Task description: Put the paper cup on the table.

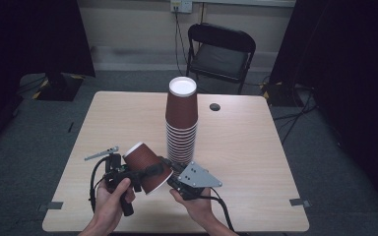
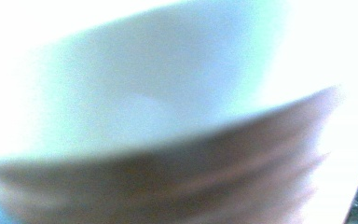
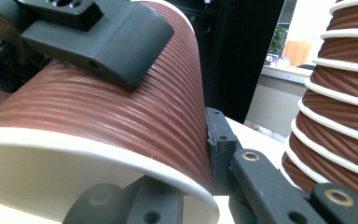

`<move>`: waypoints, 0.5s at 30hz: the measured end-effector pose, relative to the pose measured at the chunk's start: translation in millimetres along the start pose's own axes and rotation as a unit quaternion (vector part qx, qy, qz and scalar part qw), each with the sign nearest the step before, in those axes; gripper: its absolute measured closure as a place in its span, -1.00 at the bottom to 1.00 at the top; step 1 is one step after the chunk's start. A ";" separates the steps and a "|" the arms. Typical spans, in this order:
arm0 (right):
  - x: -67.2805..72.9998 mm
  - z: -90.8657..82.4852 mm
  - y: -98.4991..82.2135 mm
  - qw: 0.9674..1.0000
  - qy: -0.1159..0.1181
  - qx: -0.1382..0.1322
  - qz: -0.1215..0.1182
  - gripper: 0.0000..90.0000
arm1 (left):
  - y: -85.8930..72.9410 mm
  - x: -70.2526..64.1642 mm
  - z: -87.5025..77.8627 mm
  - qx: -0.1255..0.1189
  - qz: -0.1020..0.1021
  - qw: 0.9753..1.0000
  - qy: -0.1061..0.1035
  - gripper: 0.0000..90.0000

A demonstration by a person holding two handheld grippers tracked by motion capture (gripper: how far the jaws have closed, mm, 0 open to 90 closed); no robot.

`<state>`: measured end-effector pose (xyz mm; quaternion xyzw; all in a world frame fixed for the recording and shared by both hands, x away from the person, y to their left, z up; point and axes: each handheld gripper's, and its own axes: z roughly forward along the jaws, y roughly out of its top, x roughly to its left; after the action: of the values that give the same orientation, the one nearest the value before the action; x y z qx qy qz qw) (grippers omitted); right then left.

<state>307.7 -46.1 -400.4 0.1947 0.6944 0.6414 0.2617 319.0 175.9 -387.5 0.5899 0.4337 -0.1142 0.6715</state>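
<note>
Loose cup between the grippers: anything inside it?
Inside the loose cup, the right gripper shows bare white wall near the rim, where one jaw reaches in. Deeper inside is hidden.

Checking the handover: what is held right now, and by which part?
The right gripper pinches the loose cup at its rim wall; the left gripper's finger lies on its side.

No text, label, brand, number or sign can be read in these pictures. The brown ribbed cup (image 1: 146,166) and the stack of cups (image 1: 181,123) carry only plain ridges and white rims, without any print. The tabletop (image 1: 246,147) is bare wood colour, with no writing on it. The left gripper view is too blurred to read anything.
</note>
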 end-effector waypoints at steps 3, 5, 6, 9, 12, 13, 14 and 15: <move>-0.8 -1.1 1.6 1.000 0.004 0.004 0.001 0.91 | 2.4 1.1 -1.5 -0.001 0.007 1.000 -0.003 -0.82; -0.5 -2.3 2.0 1.000 0.006 0.006 0.001 0.91 | 3.8 1.1 -2.4 0.000 0.004 1.000 -0.005 -0.82; -0.1 -3.3 2.3 1.000 0.007 0.007 0.001 0.91 | 4.5 0.9 -3.3 -0.008 0.007 1.000 -0.003 -0.81; 0.0 -7.0 2.6 1.000 0.009 0.012 -0.001 0.91 | 6.1 0.3 -4.1 -0.006 0.013 1.000 -0.002 -0.81; -0.2 -10.2 3.5 1.000 0.008 0.016 -0.001 0.91 | 4.9 0.0 -2.0 -0.003 0.013 1.000 -0.007 -0.82; -0.6 -11.5 3.9 1.000 0.008 0.017 -0.004 0.91 | 5.1 0.2 -1.9 0.001 0.015 1.000 -0.008 -0.82; -0.6 -11.5 3.9 1.000 0.008 0.017 -0.004 0.91 | 5.1 0.2 -1.9 0.001 0.015 1.000 -0.008 -0.82; -0.5 -13.4 4.1 1.000 0.008 0.023 -0.004 0.91 | 5.1 1.7 -1.2 0.012 0.011 1.000 -0.011 -0.83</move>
<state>299.6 -56.6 -395.7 0.1928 0.7121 0.6254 0.2540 322.8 178.9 -385.2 0.6017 0.4185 -0.1187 0.6699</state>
